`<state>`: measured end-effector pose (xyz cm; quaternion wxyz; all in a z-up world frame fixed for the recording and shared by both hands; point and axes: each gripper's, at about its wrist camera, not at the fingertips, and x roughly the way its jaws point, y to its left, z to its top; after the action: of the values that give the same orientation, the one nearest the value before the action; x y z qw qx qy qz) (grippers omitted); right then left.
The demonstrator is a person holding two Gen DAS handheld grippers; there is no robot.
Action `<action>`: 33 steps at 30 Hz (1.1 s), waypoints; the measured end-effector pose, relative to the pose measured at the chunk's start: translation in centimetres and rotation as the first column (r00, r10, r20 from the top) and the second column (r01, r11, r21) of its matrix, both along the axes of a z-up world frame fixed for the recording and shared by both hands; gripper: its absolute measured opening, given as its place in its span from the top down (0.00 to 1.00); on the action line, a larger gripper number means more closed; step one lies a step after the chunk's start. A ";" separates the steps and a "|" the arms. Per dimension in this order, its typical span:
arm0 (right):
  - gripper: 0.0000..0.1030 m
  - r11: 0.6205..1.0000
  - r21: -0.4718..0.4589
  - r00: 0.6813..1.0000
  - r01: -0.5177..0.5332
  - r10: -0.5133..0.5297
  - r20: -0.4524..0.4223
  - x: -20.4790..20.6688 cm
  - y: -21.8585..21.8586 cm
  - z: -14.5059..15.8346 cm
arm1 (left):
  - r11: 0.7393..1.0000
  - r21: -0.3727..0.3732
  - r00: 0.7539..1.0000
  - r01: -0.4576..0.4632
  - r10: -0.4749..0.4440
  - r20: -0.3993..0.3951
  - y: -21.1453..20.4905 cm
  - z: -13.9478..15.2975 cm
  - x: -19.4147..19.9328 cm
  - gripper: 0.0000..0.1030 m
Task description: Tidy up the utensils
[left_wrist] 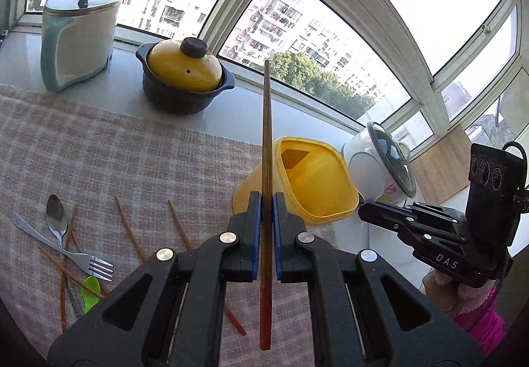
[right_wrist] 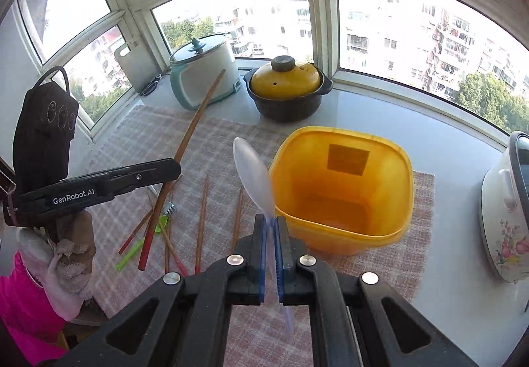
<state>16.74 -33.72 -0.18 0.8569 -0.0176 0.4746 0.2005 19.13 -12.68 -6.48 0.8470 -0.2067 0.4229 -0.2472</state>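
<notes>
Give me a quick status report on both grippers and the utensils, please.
Left gripper shut on chopstick. Right gripper shut on clear plastic spoon. Yellow container open, nothing blocking. More utensils on the cloth.

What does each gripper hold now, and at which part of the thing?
The left gripper clamps a wooden chopstick on its lower shaft, just above the red end. The right gripper clamps a translucent plastic spoon by its handle, just below the bowl.
</notes>
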 end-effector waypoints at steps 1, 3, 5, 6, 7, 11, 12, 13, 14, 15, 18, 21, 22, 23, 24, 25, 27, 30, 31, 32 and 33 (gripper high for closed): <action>0.98 1.000 -0.005 1.000 0.008 -0.008 0.015 0.4 -0.3 0.5 | 1.000 -0.002 1.000 -0.002 0.002 0.009 -0.4 0.4 0.5 0.96; 0.98 1.000 -0.014 0.999 0.022 -0.022 0.039 1.6 -0.7 1.4 | 1.000 -0.004 1.000 -0.008 0.008 0.028 -1.0 1.0 1.6 0.96; 0.98 0.999 -0.025 0.998 0.037 -0.036 0.060 2.9 -1.1 2.2 | 1.000 -0.012 0.999 -0.012 0.012 0.040 -1.8 1.5 2.6 0.96; 0.98 0.998 -0.033 0.996 0.047 -0.044 0.071 3.6 -1.3 2.5 | 1.000 -0.015 0.999 -0.014 0.015 0.047 -2.3 1.8 3.1 0.96; 0.98 0.998 -0.037 0.995 0.056 -0.053 0.081 4.2 -1.5 2.8 | 1.000 -0.013 0.998 -0.020 0.020 0.055 -2.7 2.0 3.6 0.96; 0.98 0.996 -0.024 0.990 0.091 -0.088 0.106 6.8 -2.4 3.4 | 0.999 -0.011 0.996 -0.036 0.036 0.084 -4.6 2.6 5.6 0.96; 0.98 0.995 -0.022 0.989 0.098 -0.095 0.113 7.5 -2.5 3.5 | 0.999 -0.010 0.995 -0.038 0.038 0.088 -5.1 2.6 6.0 0.96; 0.98 0.994 -0.018 0.988 0.104 -0.102 0.117 8.1 -2.7 3.5 | 0.999 -0.012 0.995 -0.037 0.038 0.087 -5.5 2.6 6.4 0.96; 0.98 0.994 -0.013 0.988 0.109 -0.107 0.116 8.6 -2.8 3.4 | 0.999 -0.014 0.995 -0.037 0.038 0.087 -5.9 2.5 6.8 0.96; 0.98 0.994 -0.008 0.987 0.112 -0.110 0.115 9.2 -2.8 3.3 | 0.999 -0.016 0.995 -0.038 0.039 0.086 -6.3 2.3 7.1 0.96; 0.98 0.993 -0.006 0.987 0.121 -0.119 0.104 10.4 -3.0 2.5 | 0.999 -0.024 0.996 -0.045 0.047 0.080 -7.2 1.8 8.1 0.96; 0.98 0.991 -0.002 0.988 0.132 -0.131 0.078 11.4 -3.3 1.3 | 0.998 -0.023 0.995 -0.059 0.061 0.085 -7.9 1.3 8.8 0.96; 0.98 0.991 -0.002 0.989 0.135 -0.135 0.068 11.7 -3.5 0.9 | 0.998 -0.023 0.994 -0.062 0.064 0.084 -8.1 1.1 9.0 0.96; 0.98 0.991 -0.004 0.989 0.137 -0.136 0.061 11.9 -3.5 0.5 | 0.998 -0.022 0.994 -0.064 0.066 0.084 -8.4 0.9 9.1 0.96; 0.98 0.991 -0.009 0.989 0.136 -0.136 0.054 12.1 -3.5 0.2 | 0.998 -0.020 0.994 -0.064 0.065 0.088 -8.7 0.7 9.3 0.96; 0.98 0.991 -0.012 0.990 0.136 -0.135 0.046 12.2 -3.5 -0.2 | 0.998 -0.016 0.994 -0.063 0.064 0.092 -8.9 0.6 9.4 0.96; 0.98 0.991 -0.012 0.991 0.134 -0.134 0.032 12.3 -3.7 -0.8 | 0.998 -0.006 0.993 -0.060 0.060 0.100 -9.4 0.2 9.5 0.96; 0.98 0.990 -0.016 0.990 0.139 -0.138 0.020 12.5 -3.8 -1.4 | 0.998 0.002 0.993 -0.058 0.057 0.105 -9.9 -0.2 9.4 0.96; 0.98 0.990 -0.016 0.990 0.141 -0.140 0.016 12.6 -3.9 -1.6 | 0.999 0.006 0.993 -0.053 0.052 0.108 -10.0 -0.3 9.4 0.96; 0.98 0.990 -0.015 0.990 0.142 -0.142 0.011 12.6 -4.0 -1.8 | 0.999 0.013 0.993 -0.046 0.044 0.112 -10.2 -0.4 9.3 0.96; 0.98 0.989 -0.016 0.990 0.144 -0.144 0.007 12.6 -4.0 -2.0 | 0.999 0.022 0.993 -0.040 0.037 0.115 -10.4 -0.4 9.2 0.96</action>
<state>29.31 -37.73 -2.17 0.8704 0.0090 0.4736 0.1342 28.34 -23.03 -6.87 0.8769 -0.1899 0.3726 -0.2370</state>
